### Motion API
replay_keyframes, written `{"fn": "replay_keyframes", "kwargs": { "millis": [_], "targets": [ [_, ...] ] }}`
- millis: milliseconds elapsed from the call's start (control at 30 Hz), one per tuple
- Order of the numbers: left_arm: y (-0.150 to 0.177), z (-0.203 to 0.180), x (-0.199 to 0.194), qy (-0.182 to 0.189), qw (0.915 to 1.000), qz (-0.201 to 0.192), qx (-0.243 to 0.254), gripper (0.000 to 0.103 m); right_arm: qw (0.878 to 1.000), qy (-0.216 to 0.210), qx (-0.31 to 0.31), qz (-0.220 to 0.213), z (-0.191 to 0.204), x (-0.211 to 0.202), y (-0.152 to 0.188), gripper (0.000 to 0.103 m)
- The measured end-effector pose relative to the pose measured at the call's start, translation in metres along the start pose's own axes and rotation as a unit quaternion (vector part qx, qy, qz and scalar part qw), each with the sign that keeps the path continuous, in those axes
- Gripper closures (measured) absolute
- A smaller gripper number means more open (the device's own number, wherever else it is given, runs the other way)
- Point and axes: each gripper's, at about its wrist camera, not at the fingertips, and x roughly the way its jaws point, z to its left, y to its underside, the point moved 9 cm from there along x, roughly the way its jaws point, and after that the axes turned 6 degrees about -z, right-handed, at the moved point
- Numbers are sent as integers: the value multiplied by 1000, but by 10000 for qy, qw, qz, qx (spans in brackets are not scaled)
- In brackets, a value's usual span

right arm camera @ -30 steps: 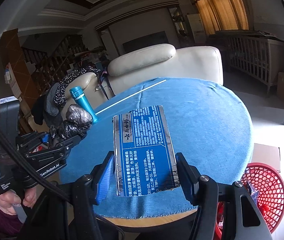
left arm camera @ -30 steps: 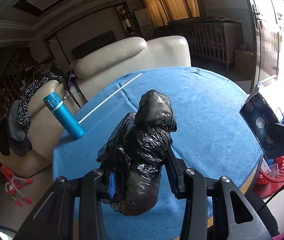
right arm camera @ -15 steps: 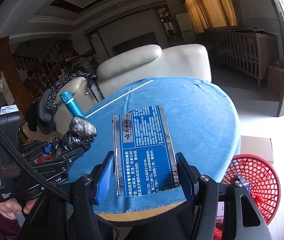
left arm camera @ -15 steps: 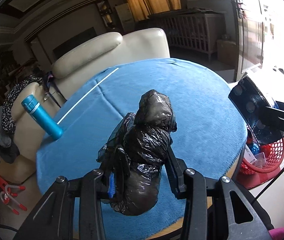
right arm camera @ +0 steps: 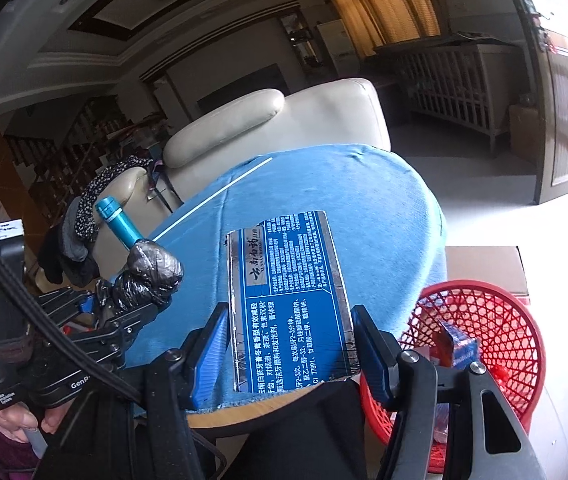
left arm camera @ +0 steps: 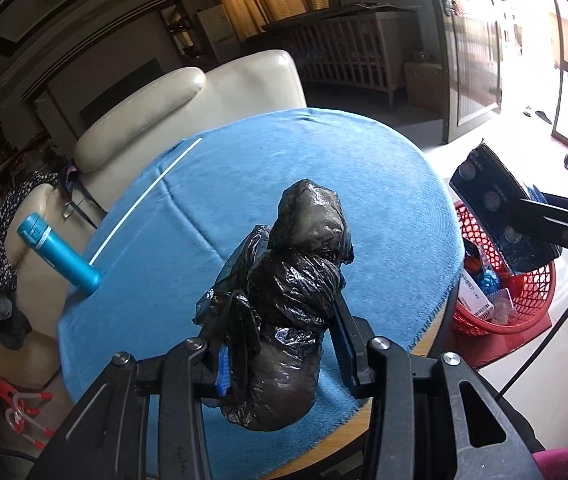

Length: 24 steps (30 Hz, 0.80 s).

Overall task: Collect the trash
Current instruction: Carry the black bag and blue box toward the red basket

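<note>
Both claws are loaded, our left [left arm camera: 279,344] pinching the black bag [left arm camera: 288,304] and our right [right arm camera: 290,346] clamping the box [right arm camera: 288,300] above the table edge, so we risk missing the red basket [right arm camera: 480,320] if either lets go short of it.

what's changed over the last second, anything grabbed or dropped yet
Both hands have swung toward the red basket: it fills more of each view, and the blue box now hangs over it. Nothing was grabbed or dropped. The left gripper still clamps the black bag, the right gripper the box; the teal bottle stays on the table.
</note>
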Motion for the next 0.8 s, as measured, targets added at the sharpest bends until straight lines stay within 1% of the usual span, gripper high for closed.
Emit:
{"fn": "replay_keyframes", "kwargs": {
  "millis": [567,800],
  "targets": [
    [-9,-56,8,351,9977,127,567,59,9982,229,558,6,-55,-8,10,39],
    [-15,-73,8,448,9963,122,722,59,9973,305,669,-51,-70,-14,9,39]
  ]
}}
